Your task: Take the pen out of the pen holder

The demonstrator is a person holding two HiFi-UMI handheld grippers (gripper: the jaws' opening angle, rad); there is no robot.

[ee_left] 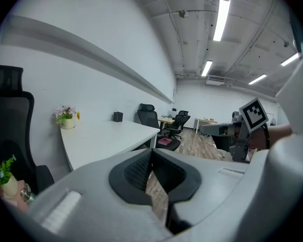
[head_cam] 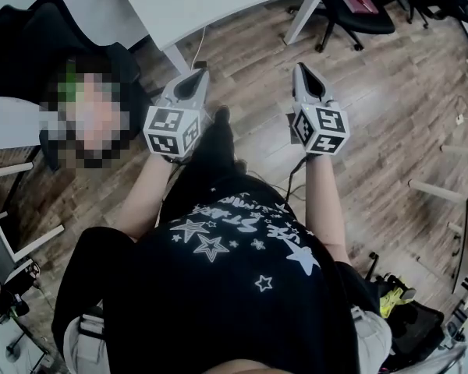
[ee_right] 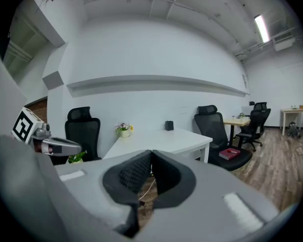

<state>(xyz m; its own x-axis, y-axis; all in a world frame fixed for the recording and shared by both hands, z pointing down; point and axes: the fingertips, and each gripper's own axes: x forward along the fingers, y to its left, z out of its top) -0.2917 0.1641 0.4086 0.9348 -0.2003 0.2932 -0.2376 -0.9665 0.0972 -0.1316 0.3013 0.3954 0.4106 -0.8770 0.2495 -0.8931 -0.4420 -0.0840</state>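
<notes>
A small black pen holder [ee_left: 117, 116] stands at the far side of a white table [ee_left: 106, 137], by the wall; it also shows in the right gripper view as a pen holder [ee_right: 169, 125]. I cannot make out a pen in it from here. My left gripper [head_cam: 196, 75] and right gripper [head_cam: 304, 68] are held side by side above the wooden floor, short of the table, both pointing toward it. The left gripper [ee_left: 151, 153] is shut with nothing between its pads. The right gripper [ee_right: 151, 154] is also shut and empty.
A flower pot [ee_right: 123, 131] sits on the table. Black office chairs [ee_right: 84, 130] stand around it, one chair seat holding a red book [ee_right: 231, 153]. More desks and chairs [ee_left: 178, 122] stand farther down the room. A black chair [head_cam: 31, 41] is at my left.
</notes>
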